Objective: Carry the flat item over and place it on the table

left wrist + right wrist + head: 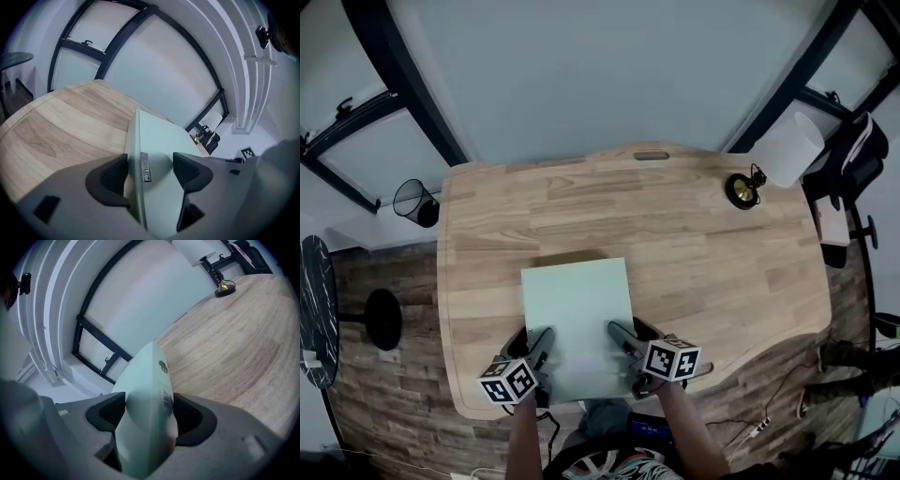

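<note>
The flat item (577, 314) is a pale green, thin box held level just over the near part of the wooden table (712, 253), with a shadow at its far edge. My left gripper (542, 354) is shut on its near left corner and my right gripper (623, 345) on its near right side. In the left gripper view the flat item (159, 140) runs edge-on between the dark pads (110, 180), a small label on its side. In the right gripper view the flat item (145, 376) fills the gap between both pads (192, 420), barcode showing.
A lamp with a white shade (789, 150) and brass base (741, 190) stands at the table's far right corner. A wire wastebasket (414, 202) and a round black table (317, 309) are on the floor to the left; a dark chair (853, 159) stands at right.
</note>
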Available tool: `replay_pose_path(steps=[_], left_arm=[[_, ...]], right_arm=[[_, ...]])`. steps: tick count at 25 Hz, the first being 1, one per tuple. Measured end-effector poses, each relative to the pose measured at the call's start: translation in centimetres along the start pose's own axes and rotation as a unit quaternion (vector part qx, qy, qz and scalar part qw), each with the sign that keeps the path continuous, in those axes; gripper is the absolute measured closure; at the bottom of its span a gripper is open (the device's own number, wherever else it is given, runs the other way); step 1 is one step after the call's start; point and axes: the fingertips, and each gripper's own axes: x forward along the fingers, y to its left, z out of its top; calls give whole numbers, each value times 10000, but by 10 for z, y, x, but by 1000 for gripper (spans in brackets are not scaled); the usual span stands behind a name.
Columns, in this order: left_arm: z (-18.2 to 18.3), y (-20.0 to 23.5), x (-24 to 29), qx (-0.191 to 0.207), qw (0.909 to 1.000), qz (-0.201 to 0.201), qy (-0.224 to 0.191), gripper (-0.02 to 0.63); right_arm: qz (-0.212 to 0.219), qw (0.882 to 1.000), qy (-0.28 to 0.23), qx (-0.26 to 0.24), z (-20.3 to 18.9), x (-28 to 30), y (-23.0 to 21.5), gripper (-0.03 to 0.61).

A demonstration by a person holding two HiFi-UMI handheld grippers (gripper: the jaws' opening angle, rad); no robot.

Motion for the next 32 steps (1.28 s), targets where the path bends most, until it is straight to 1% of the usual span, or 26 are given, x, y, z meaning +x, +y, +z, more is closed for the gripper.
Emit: replay_pose_path(steps=[4,8,14,16,18,23,30,32], left_arm=[[-1,4,9,-17,10000,28,86,311],[-1,6,15,-32,9999,55,141,313],[0,8,22,89,9996,210,139,313],[-1,8,24,73,9995,269,132,313],[-2,8,25,17,9994,321,137,313],[-3,9,28,-9,9990,421,171,313],[0,9,26,230,9977,634,81,313],[4,7,25,281,9973,671,-24,313]], right_arm=[[-66,9999,91,88,-1,6,-9,272],[-50,9999,131,35,3,10,-9,272],[-141,9994,318,90,1,18,-21,272],[-251,9992,324,-22,3,18,-23,272],[-350,9986,307,-237,6,19,-23,272],[-291,9980,374,-418,6,23,-25,272],[-337,9970,301,-634,8,23,-24,272],[-412,9961,253,-737,11,20,-23,272]])
